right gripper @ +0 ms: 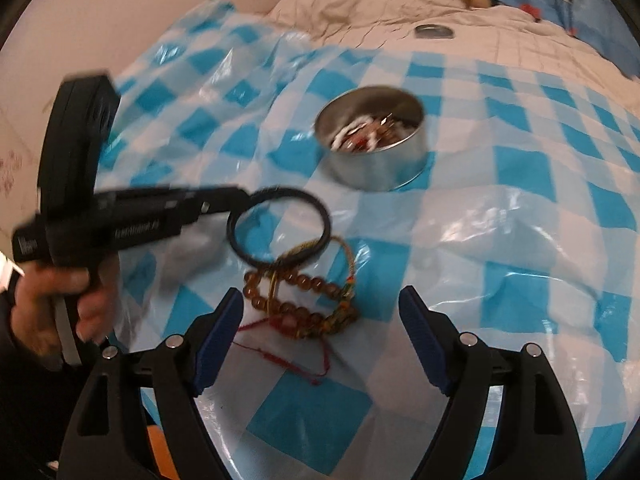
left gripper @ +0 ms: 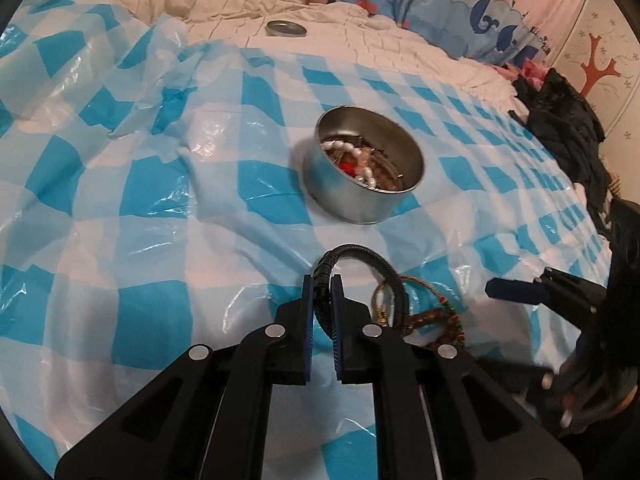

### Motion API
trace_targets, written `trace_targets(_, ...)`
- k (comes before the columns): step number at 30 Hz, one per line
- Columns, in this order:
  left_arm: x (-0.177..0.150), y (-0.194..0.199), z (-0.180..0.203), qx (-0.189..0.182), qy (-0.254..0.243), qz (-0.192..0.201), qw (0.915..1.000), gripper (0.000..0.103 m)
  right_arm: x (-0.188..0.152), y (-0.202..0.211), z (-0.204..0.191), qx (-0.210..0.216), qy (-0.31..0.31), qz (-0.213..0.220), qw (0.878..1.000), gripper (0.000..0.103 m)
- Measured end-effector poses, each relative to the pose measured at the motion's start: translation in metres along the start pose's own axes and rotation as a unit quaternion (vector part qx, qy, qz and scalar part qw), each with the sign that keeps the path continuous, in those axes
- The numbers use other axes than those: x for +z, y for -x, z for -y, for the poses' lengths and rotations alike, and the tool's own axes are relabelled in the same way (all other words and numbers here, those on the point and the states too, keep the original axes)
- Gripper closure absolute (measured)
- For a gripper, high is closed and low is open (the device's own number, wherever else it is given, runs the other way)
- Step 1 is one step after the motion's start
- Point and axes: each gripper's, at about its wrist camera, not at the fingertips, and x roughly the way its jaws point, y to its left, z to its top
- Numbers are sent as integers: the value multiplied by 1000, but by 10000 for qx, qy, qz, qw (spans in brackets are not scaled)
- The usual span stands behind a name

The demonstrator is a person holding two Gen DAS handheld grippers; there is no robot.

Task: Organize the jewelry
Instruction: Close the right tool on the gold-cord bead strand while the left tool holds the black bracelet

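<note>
A bed, covered with a thin glossy sheet (left gripper: 160, 184) in blue and white checks, wrinkled and shining in many places. Beyond its far edge, a cream quilt (left gripper: 360, 44) with stitched lines, and on it a flat round metal lid (left gripper: 286, 29). Behind that, blue bedding (left gripper: 460, 4) with cartoon prints; at the right edge, a dark crumpled cloth (left gripper: 560, 120). Pale wall on the left in the right wrist view.

Near the middle of the sheet, an open round tin (left gripper: 362, 168) of bare metal, upright, holding white beads and other small pieces mixed together.

Left gripper (left gripper: 322, 292) pointed steeply down, held by a hand (right gripper: 52, 304) around its handle. Blue ribbed pads pressed together on a black bangle (left gripper: 360, 256), pinching the ring at one side; rest of the ring free, lifted a little above the sheet, its lower arc over the pile on the near side of the tin.

In that pile, lying on the sheet: a bracelet (right gripper: 304, 304) of round amber-brown beads, a thin gold cord (right gripper: 316, 248) with small coloured beads, and a red thread (right gripper: 280, 356) stretched toward the near edge. Whether the bangle touches the cord, cannot tell.

Right gripper (right gripper: 320, 324) also tilted down, jaws spread wide, nothing between the pads, poised over the bracelet and thread, near but apart.
</note>
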Motion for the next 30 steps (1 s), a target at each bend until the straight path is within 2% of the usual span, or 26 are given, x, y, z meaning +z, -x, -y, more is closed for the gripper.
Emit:
trace_targets(5, -2, -11, -7, 85, 112, -180, 9997, 95, -3, -11, -5, 0, 2, -10, 10000, 24)
trace_targets(8, -4, -21, -10, 88, 224, -265, 9994, 80, -2, -14, -2, 72, -104, 0, 9999, 25)
trace_targets(9, -5, -25, -10, 116, 235, -310, 9992, 72, -2, -15, -1, 85, -129, 10, 9999, 25)
trace_targets(10, -6, -28, -10, 138, 237, -330, 9991, 68, -1, -16, 0, 108, -164, 15, 9998, 26)
trace_targets(12, -7, -35, -7, 175, 201, -360, 9990, 66, 0, -18, 4, 213, -275, -13, 9994, 35)
trace_targets(13, -7, -36, -6, 201, 174, -355, 9990, 66, 0, -20, 7, 267, -357, -20, 9990, 38)
trace_targets(14, -7, -37, -5, 204, 152, -350, 9991, 66, 1, -21, 9, 311, -409, -44, 9987, 46)
trace_targets(15, -7, -37, -3, 203, 90, -356, 9991, 74, 1, -24, 12, 356, -476, -78, 9982, 51)
trace_targets(16, -7, -37, 0, 200, 27, -368, 9991, 87, 1, -25, 15, 380, -518, -71, 9979, 54)
trace_targets(18, -5, -35, 5, 215, -106, -327, 9992, 93, 1, -28, 20, 394, -645, -88, 9971, 72)
trace_targets(20, -4, -30, 8, 179, -152, -266, 9994, 93, 2, -29, 30, 522, -876, -111, 9947, 92)
trace_targets(26, 5, -4, 11, 174, -179, 107, 9996, 94, 6, -16, 32, 767, -1013, 138, 9918, 94)
trace_targets(30, 7, 0, 11, 238, -161, 166, 9994, 94, 9, -11, 34, 797, -1049, 229, 9910, 94)
